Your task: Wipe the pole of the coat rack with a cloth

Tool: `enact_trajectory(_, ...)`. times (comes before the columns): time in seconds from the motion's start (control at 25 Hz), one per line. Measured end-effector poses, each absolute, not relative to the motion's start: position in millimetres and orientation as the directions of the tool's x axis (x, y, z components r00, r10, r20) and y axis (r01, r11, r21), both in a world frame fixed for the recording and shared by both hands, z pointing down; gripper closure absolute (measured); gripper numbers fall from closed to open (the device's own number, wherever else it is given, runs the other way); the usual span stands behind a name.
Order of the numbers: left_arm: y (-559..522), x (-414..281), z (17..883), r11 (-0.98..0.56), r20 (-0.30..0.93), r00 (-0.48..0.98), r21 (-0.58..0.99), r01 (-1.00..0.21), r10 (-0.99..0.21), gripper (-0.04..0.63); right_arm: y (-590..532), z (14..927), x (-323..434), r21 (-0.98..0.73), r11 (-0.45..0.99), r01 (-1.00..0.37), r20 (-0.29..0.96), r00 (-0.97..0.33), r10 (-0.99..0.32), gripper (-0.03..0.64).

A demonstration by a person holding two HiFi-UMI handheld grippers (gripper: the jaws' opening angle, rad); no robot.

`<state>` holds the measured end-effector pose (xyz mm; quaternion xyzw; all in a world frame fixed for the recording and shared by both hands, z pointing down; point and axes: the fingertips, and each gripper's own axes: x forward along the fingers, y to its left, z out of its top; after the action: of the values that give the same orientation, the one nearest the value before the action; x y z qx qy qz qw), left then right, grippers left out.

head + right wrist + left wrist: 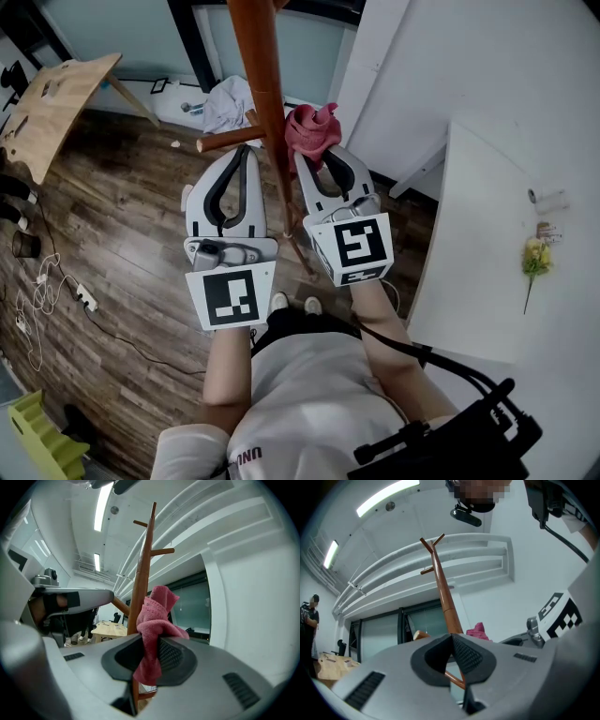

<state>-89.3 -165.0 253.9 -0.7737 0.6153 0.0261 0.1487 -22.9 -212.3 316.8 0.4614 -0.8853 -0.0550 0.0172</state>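
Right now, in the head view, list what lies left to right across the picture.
Light wooden board → left hand-held gripper → brown wooden coat-rack pole → right hand-held gripper clamping a pink cloth → yellow flower.

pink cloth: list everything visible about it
The pink cloth is soft, knit-textured fabric by its look, bunched into a crumpled wad. The right gripper has its tongs shut on its middle: a folded end sticks up past the tips, a tail hangs below. It sits right beside the coat rack's wooden pole, on the pole's right in the head view; whether they touch is unclear.
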Motion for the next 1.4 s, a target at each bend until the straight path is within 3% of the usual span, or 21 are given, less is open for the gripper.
enact_trajectory(1.4,-174.9,-82.5,301.2,-0.246,-0.141,0.27,-0.164,-0.955,-0.953,0.583,-215.2,359.8,-21.1,0.094,0.553,-0.828,0.091,-0.546,-0.833,0.537)
